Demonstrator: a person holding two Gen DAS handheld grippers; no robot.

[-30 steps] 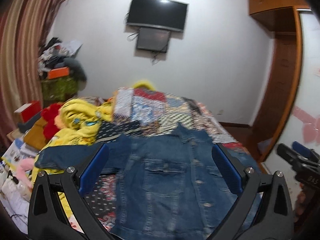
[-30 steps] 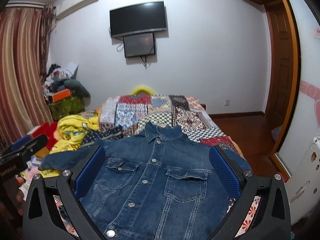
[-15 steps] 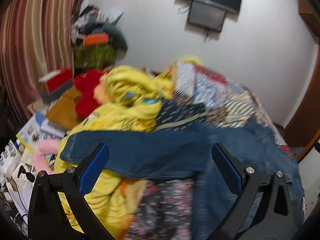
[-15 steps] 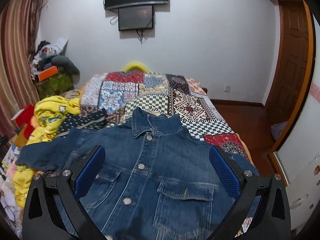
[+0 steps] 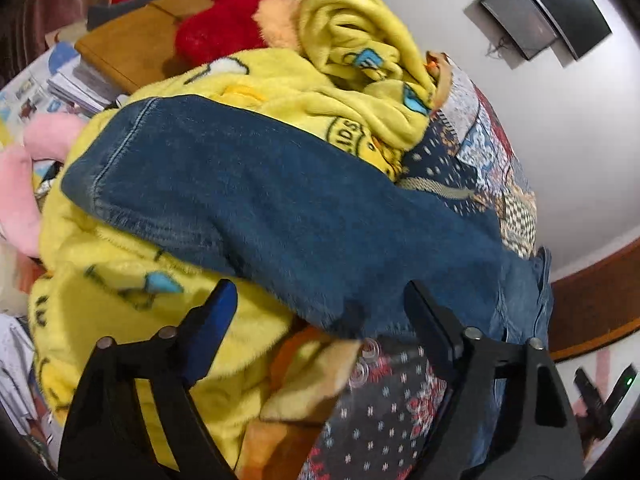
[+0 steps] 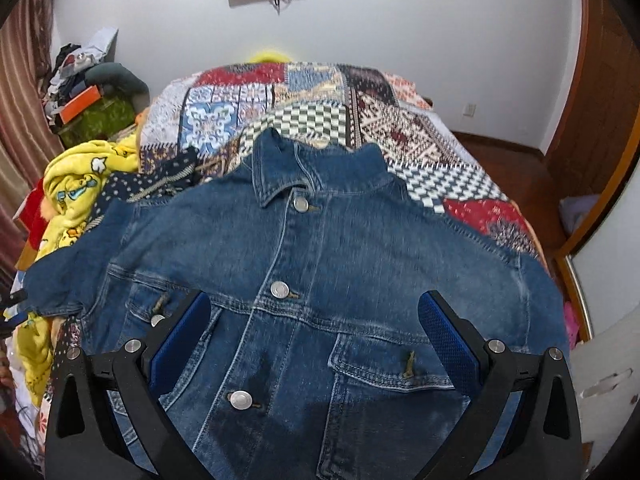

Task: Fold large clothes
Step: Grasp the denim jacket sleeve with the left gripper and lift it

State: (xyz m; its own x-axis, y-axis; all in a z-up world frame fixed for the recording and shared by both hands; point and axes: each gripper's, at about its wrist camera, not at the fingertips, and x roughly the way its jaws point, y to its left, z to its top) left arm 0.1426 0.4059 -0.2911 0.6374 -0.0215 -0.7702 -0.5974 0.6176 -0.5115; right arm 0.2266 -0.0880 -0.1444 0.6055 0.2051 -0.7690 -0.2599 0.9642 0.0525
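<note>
Nearest, the left gripper (image 5: 320, 300) hovers with fingers spread at the lower edge of the denim jacket's sleeve (image 5: 260, 204), likely to fold it inward. The right gripper (image 6: 314, 324), also spread, hangs over the jacket (image 6: 320, 280), laid buttoned and front-up on the patchwork bed (image 6: 400, 128).

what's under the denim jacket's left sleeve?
In the left wrist view the sleeve drapes over a yellow fleece blanket, with the patterned bedspread nearer the body. Whatever lies beneath the blanket is covered. Left gripper is open.
</note>
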